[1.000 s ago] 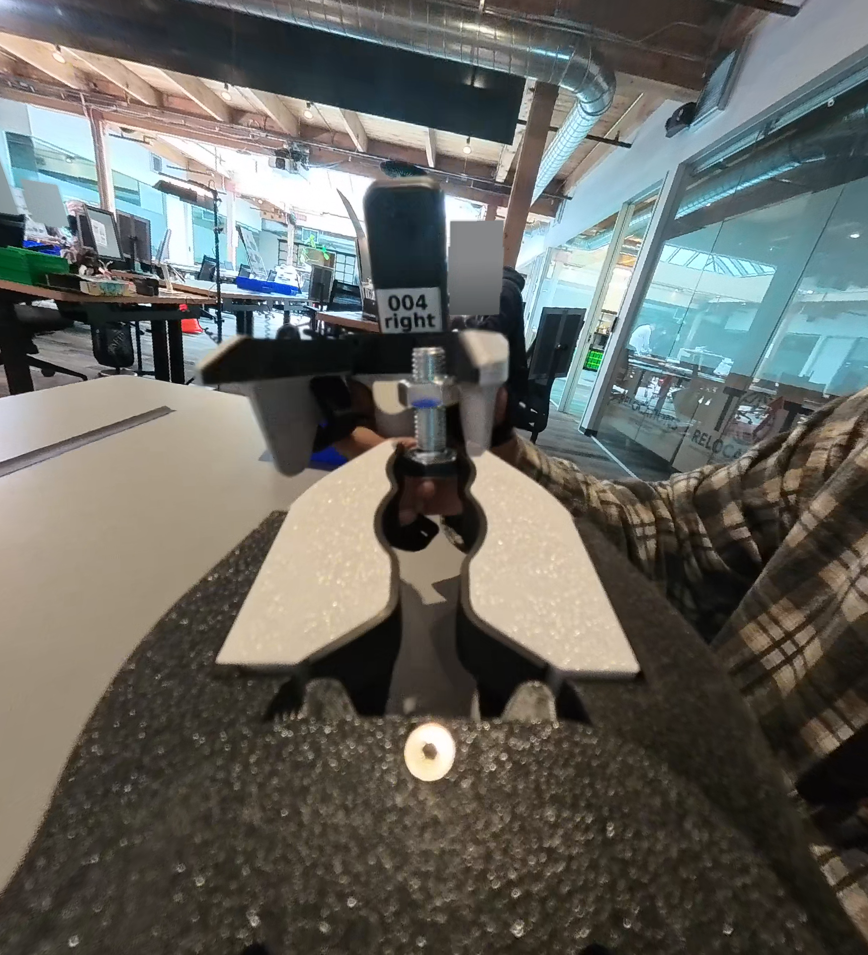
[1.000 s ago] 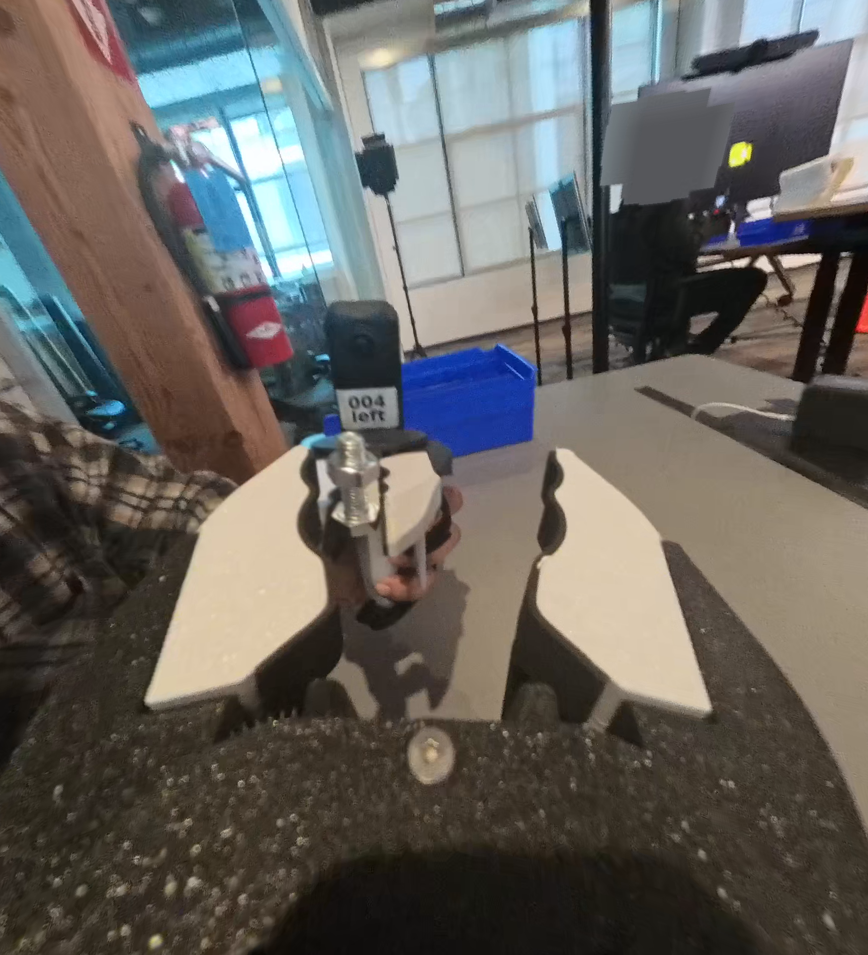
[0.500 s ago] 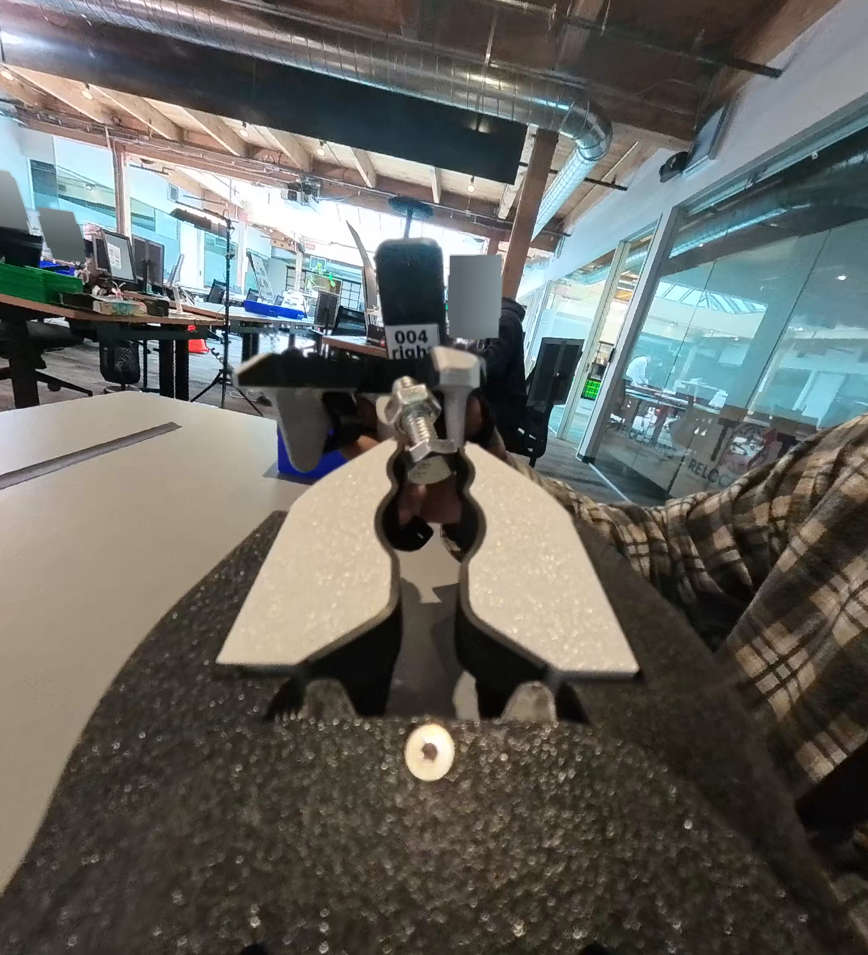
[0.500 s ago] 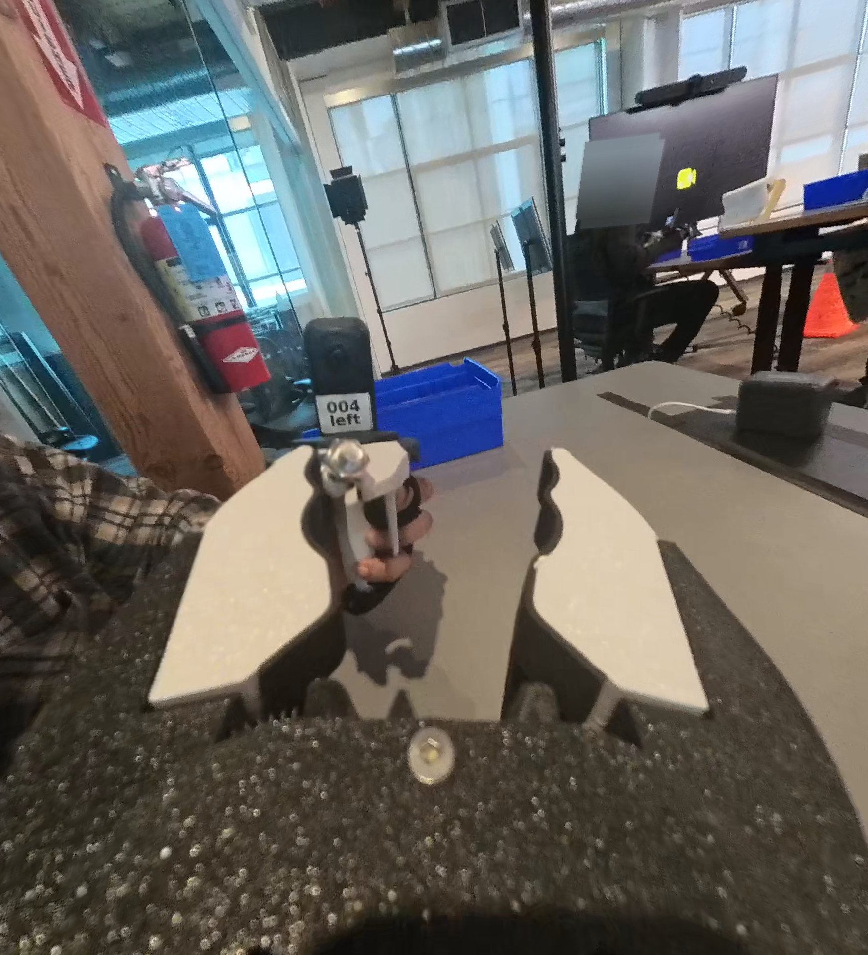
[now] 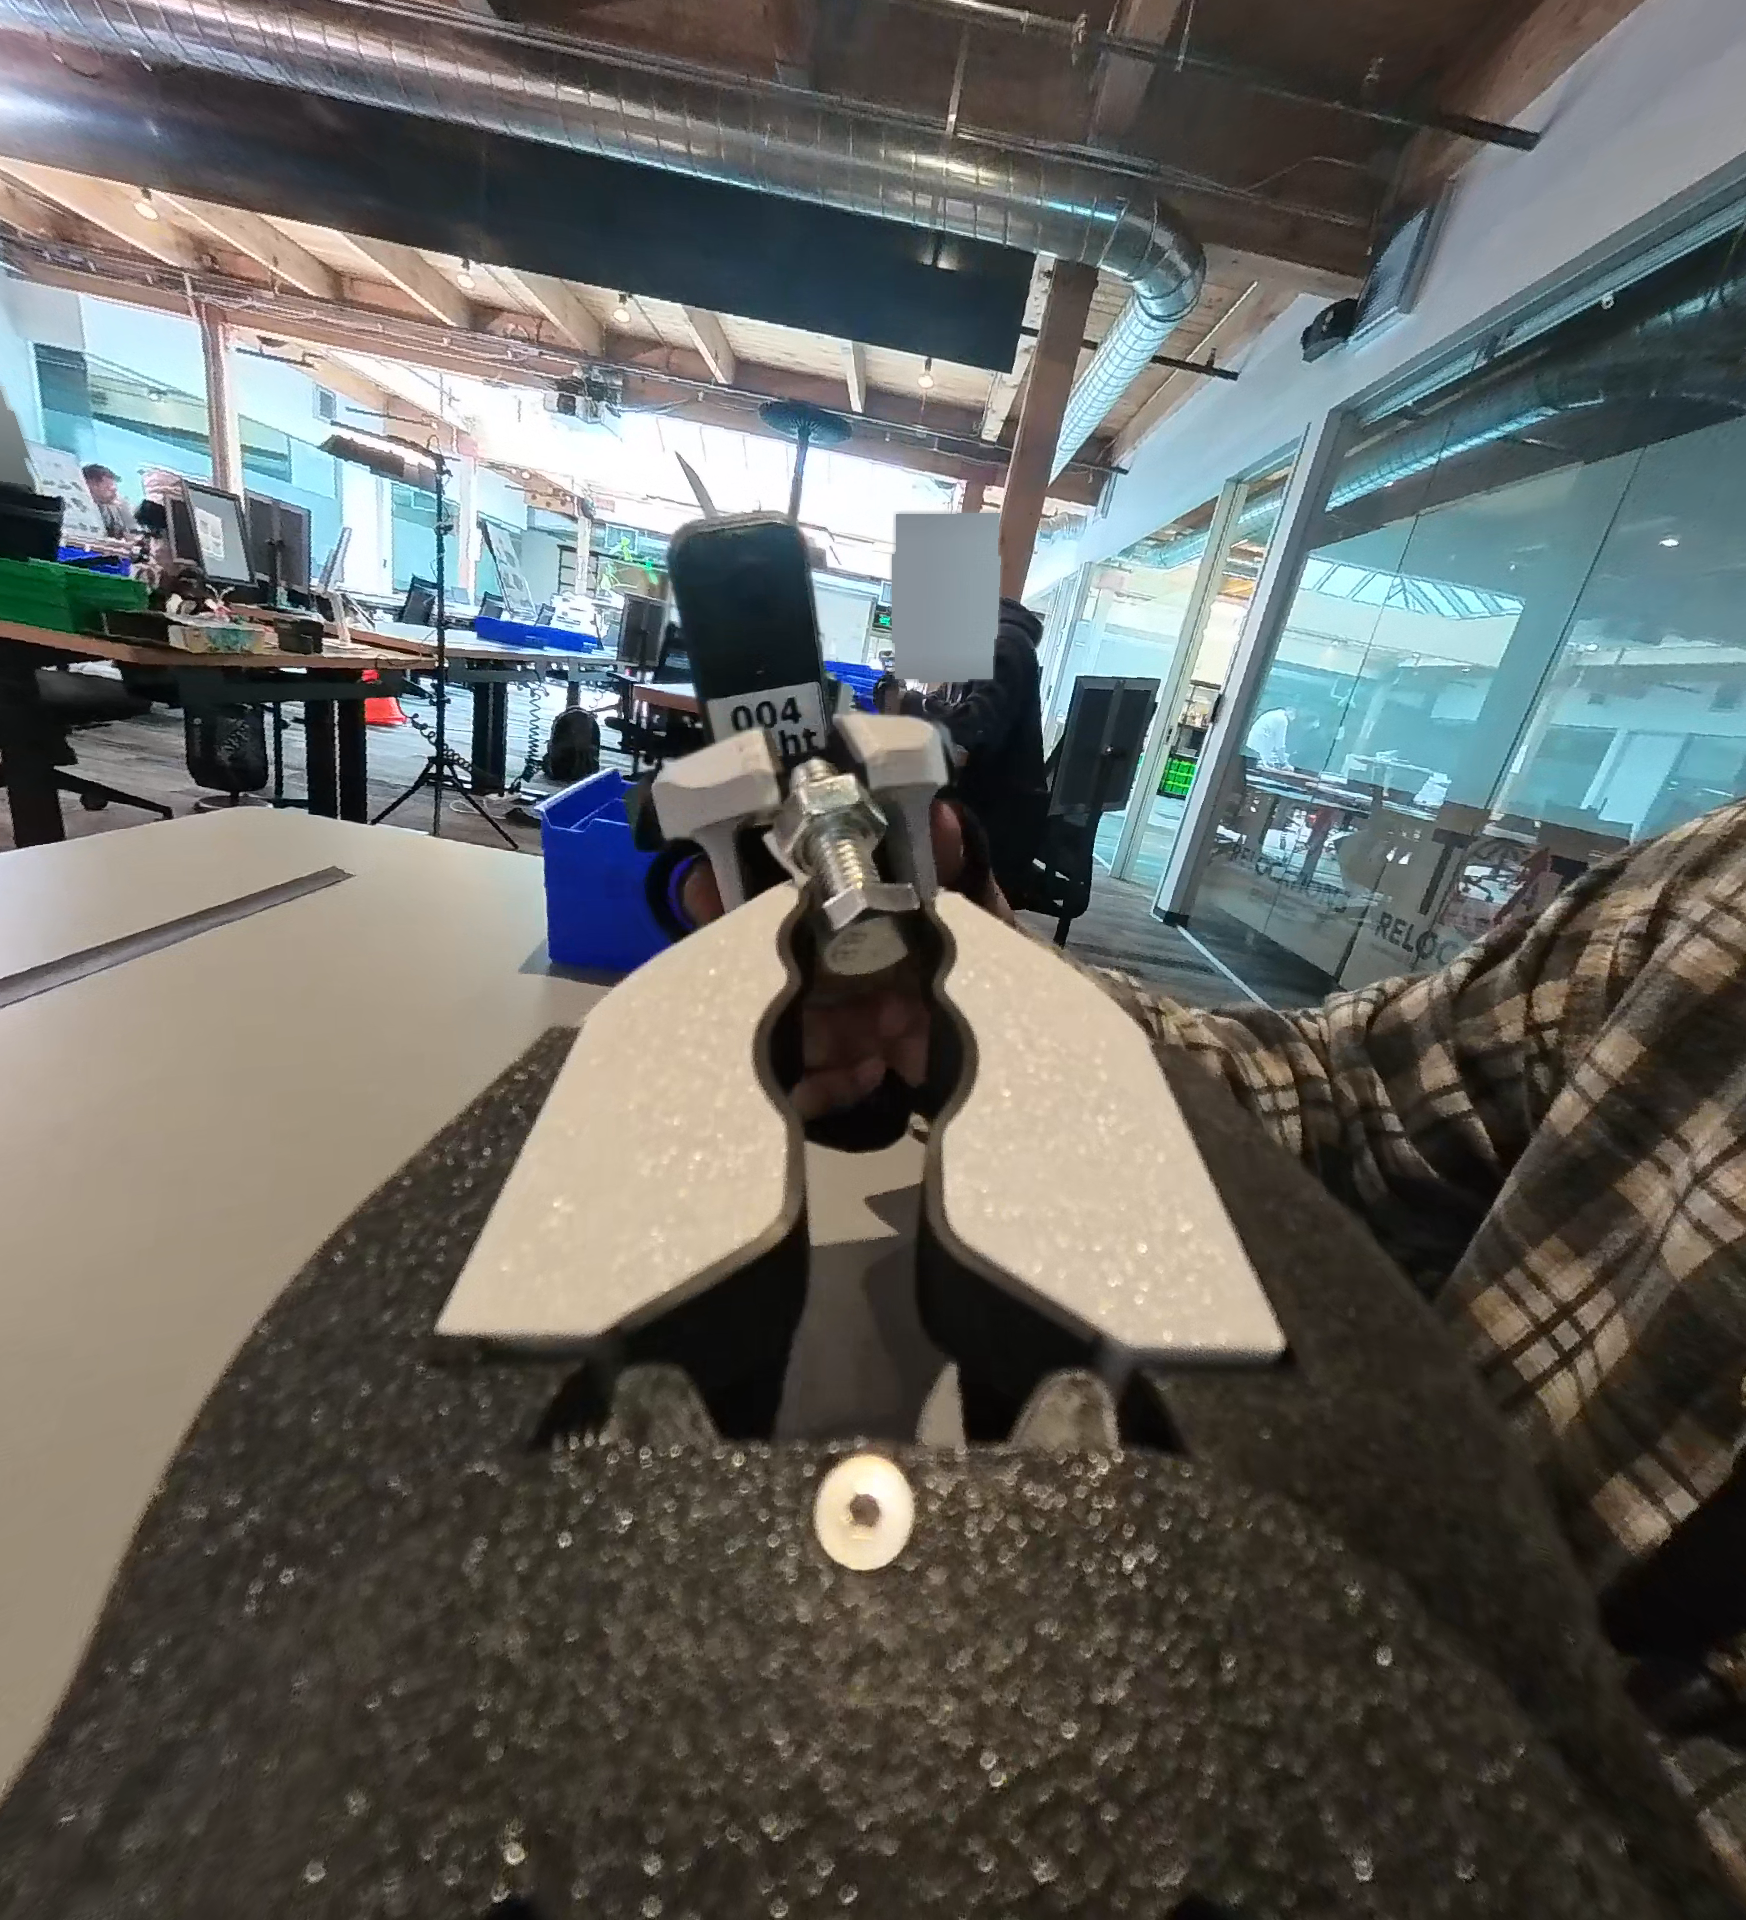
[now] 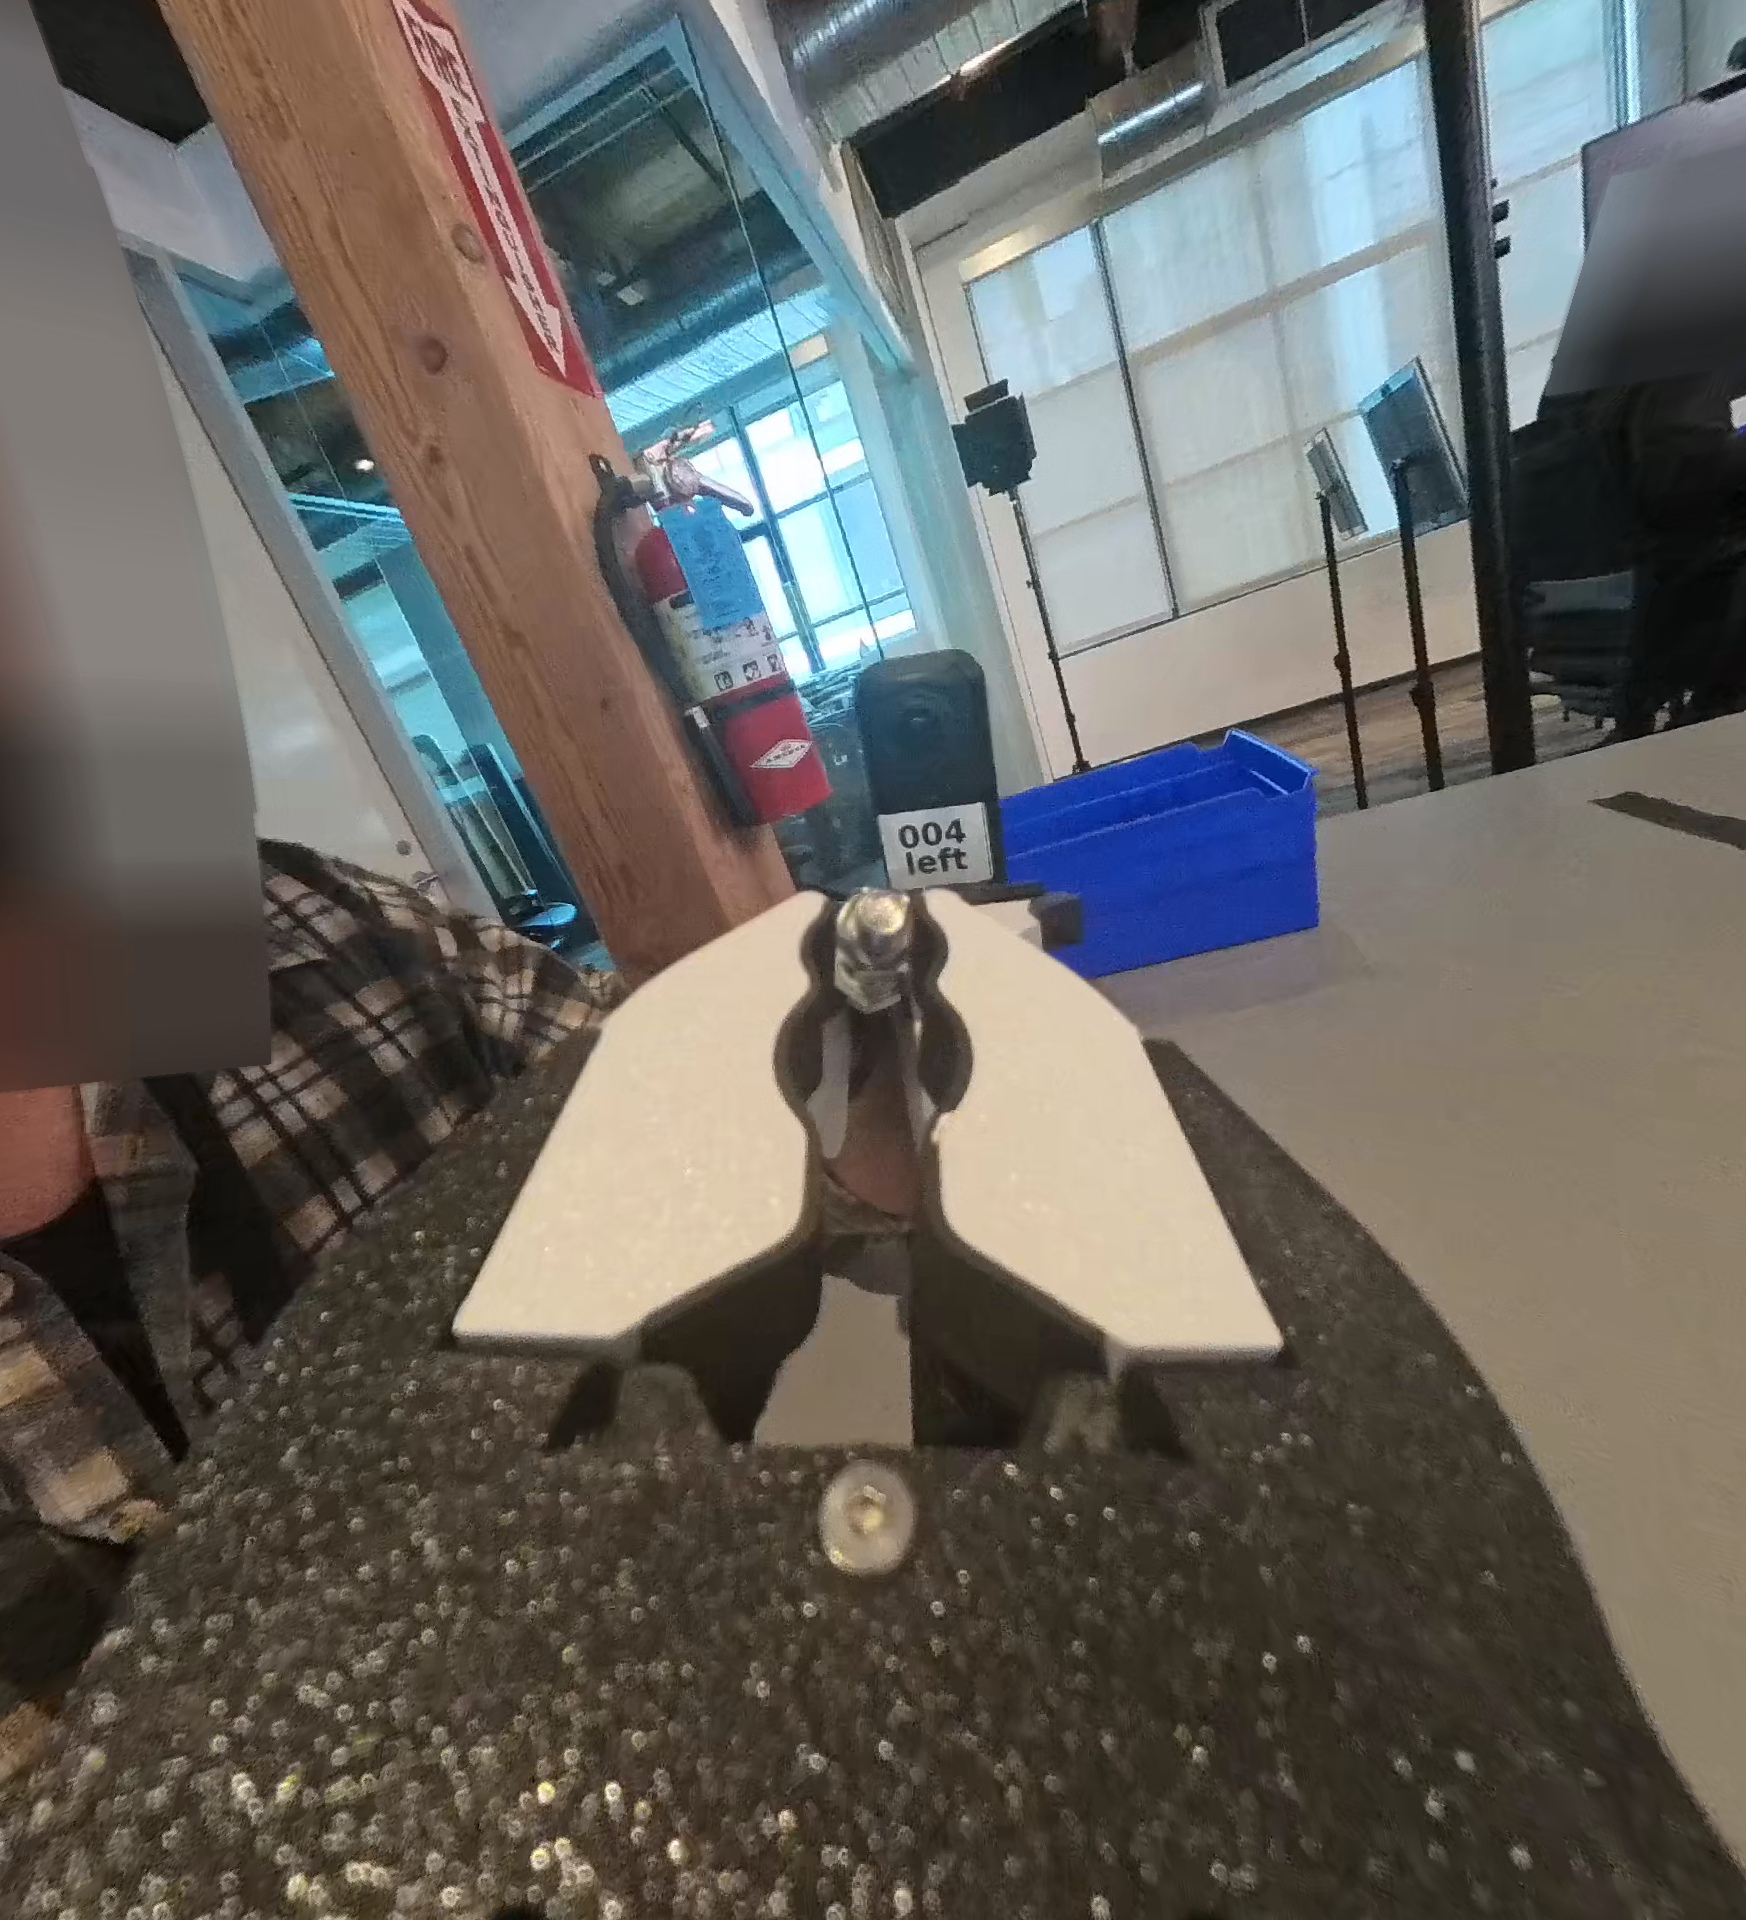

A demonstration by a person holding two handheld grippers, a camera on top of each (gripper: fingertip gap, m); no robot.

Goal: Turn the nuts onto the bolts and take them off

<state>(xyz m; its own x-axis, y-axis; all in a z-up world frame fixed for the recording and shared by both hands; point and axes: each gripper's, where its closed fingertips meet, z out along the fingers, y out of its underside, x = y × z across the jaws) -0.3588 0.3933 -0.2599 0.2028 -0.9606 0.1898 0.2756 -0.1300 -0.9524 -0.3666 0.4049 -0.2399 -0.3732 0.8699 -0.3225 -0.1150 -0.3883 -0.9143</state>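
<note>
The blue bin [image 6: 1165,862] on the counter [image 6: 1471,1039] (insides hidden). Left gripper [image 5: 864,940] clamps the shiny bolt [image 5: 853,873]; right gripper [image 6: 871,961] clamps its nut [image 6: 871,971].

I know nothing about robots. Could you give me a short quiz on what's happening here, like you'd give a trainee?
1. True or false: the left gripper is open and empty.
2. What is the right gripper pinching? A) a screwdriver B) the nut C) a cable
3. Fill in: the bin on the table is ____ in colour.

Key
1. False: it is shut on the head of the bolt.
2. B: the nut sits on the bolt's thread.
3. Blue.
</note>
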